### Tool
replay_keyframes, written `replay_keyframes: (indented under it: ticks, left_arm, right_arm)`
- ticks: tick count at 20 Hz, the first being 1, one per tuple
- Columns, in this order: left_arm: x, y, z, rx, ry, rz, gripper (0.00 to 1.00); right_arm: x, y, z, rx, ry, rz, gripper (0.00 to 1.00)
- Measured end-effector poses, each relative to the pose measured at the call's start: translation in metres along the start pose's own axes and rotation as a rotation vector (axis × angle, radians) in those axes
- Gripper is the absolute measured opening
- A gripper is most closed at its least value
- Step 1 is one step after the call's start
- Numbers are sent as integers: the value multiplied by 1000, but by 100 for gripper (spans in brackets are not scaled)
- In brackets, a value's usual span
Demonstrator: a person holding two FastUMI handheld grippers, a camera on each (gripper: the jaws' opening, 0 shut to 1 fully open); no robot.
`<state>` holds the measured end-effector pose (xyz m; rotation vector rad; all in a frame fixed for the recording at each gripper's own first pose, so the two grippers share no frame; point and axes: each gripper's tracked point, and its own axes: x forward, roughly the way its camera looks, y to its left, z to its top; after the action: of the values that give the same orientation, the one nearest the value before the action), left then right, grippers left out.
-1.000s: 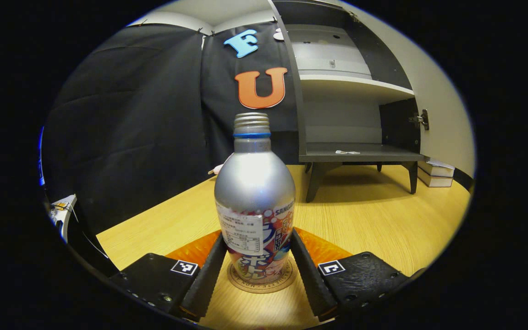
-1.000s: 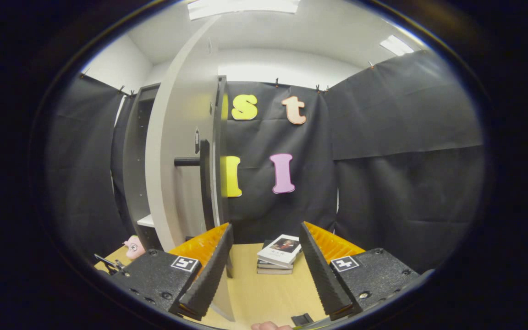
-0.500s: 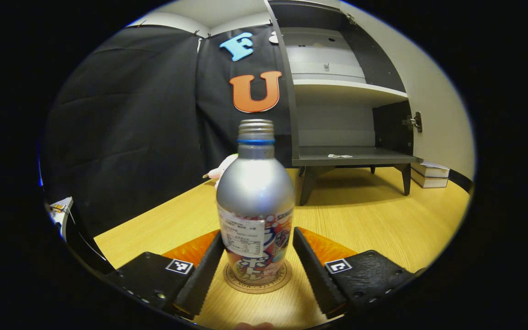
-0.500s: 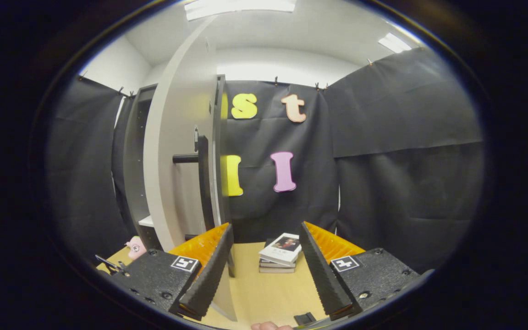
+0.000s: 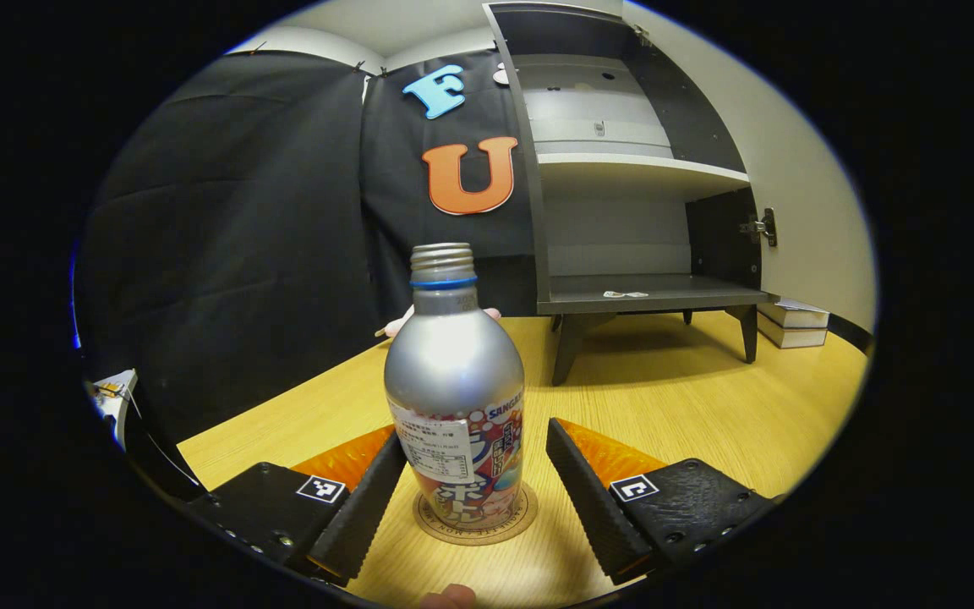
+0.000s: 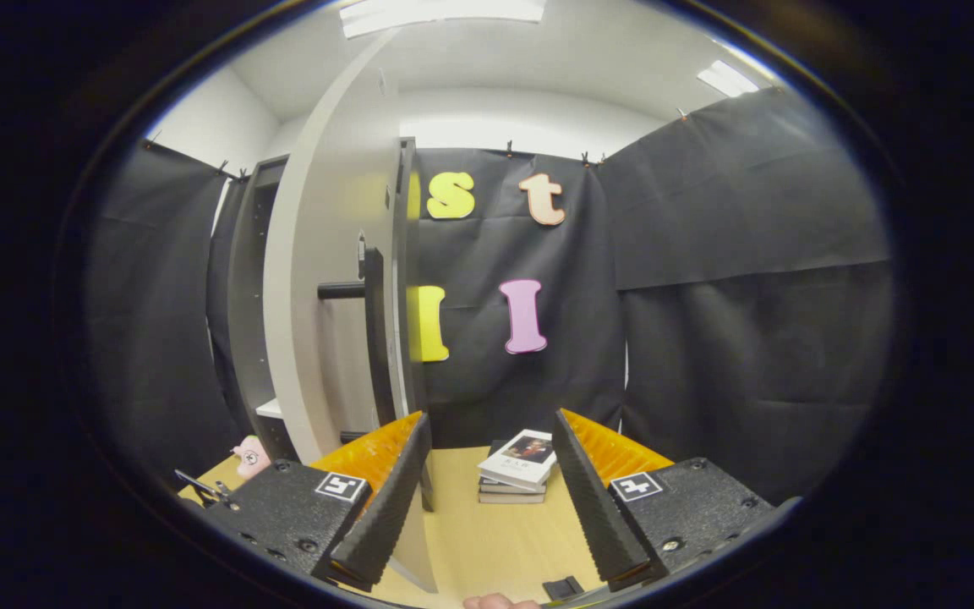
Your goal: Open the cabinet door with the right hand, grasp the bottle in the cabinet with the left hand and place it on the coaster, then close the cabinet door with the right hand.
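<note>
On the coaster (image 5: 476, 522) the aluminium drink bottle (image 5: 456, 397) is released by the spread left gripper (image 5: 477, 499); next, the cabinet door (image 6: 331, 279) is to be closed by the spread, empty right gripper (image 6: 487, 499).

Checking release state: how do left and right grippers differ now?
The left gripper straddles the bottle on the coaster, one finger close against it, the other clear; the right gripper holds nothing. Left faces the cabinet interior; right faces the door edge. Both are open.

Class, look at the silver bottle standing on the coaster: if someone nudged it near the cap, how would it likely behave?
The bottle is tall with a narrow base on the coaster, so it would probably tip. Its smooth metallic shoulder looks slippery. Round-bodied, it would likely roll once down.
</note>
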<state>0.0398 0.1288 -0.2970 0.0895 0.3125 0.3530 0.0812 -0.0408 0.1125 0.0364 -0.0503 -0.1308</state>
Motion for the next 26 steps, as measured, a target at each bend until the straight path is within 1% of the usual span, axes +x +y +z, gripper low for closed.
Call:
replay_keyframes:
  ticks: [11, 14, 16, 17, 19, 21, 22, 23, 26]
  left_arm:
    - [1, 1, 8, 16, -21, 10, 98]
    - [-2, 8, 21, 25, -59, 43, 98]
    - [-9, 16, 43, 34, -110, 75, 97]
    - [-15, 16, 60, 33, -151, 69, 96]
    - [-25, 10, 91, 23, -204, 28, 96]
    - [-39, 3, 115, 0, -219, -22, 96]
    - [-47, 0, 128, -18, -226, -41, 100]
    - [-57, -3, 139, -34, -232, -62, 96]
    - [-82, -9, 171, -44, -255, -105, 96]
  right_arm:
    - [2, -1, -2, 2, 1, -1, 90]
    - [3, -1, -1, -2, 0, -4, 90]
    - [4, -2, 1, -8, -11, -7, 90]
    - [5, -1, 1, -11, -16, -6, 90]
    - [7, -1, 3, -15, -26, -1, 90]
    - [9, -1, 4, -18, -35, 11, 90]
    - [10, 0, 5, -21, -37, 18, 90]
    - [11, 2, 6, -26, -41, 32, 90]
    - [10, 6, 8, -52, -53, 46, 87]
